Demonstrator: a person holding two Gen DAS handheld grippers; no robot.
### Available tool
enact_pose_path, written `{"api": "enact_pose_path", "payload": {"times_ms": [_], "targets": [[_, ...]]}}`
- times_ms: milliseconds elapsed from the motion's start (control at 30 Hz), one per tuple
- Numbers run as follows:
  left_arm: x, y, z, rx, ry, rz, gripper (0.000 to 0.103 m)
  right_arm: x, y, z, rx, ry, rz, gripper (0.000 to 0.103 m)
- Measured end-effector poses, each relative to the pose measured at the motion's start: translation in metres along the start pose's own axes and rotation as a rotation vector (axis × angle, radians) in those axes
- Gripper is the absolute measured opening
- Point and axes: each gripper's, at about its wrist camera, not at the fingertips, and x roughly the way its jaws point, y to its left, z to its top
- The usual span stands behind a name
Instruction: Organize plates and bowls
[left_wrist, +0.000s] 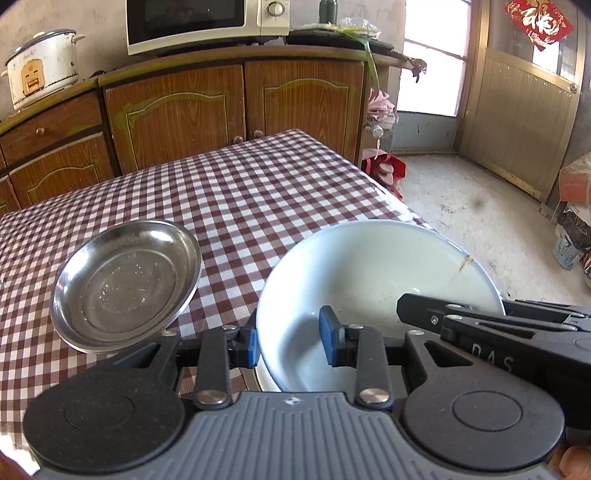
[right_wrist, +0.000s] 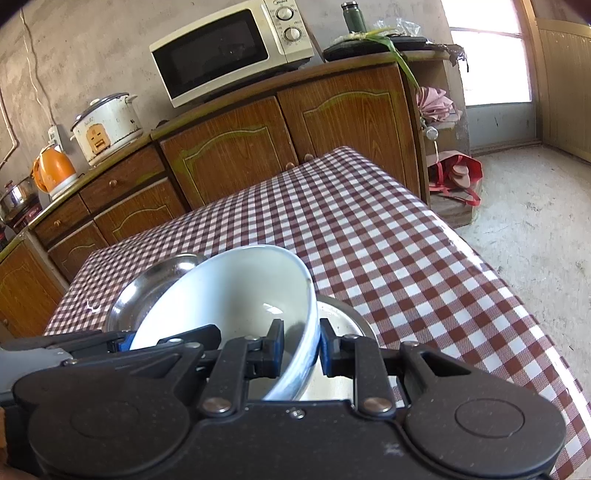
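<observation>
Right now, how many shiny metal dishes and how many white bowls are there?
Shiny metal dishes: 2, the metal dish on the left and the metal dish under the bowl
White bowls: 1, the white bowl
Total: 3
</observation>
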Motion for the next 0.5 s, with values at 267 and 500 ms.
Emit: {"api": "enact_pose_path", "payload": {"times_ms": [267,500], "targets": [[0.009,0.0,-0.004,0.002,0.03,-0.007,0.032,0.011,-0.005,-0.008,0.012,0.031,-0.01,0.026],[0.02,0.001,-0.008,0.008,0.056,-0.003,0.032,0.022,-0.008,-0.014,0.017,0.063,-0.012,0.026]]}}
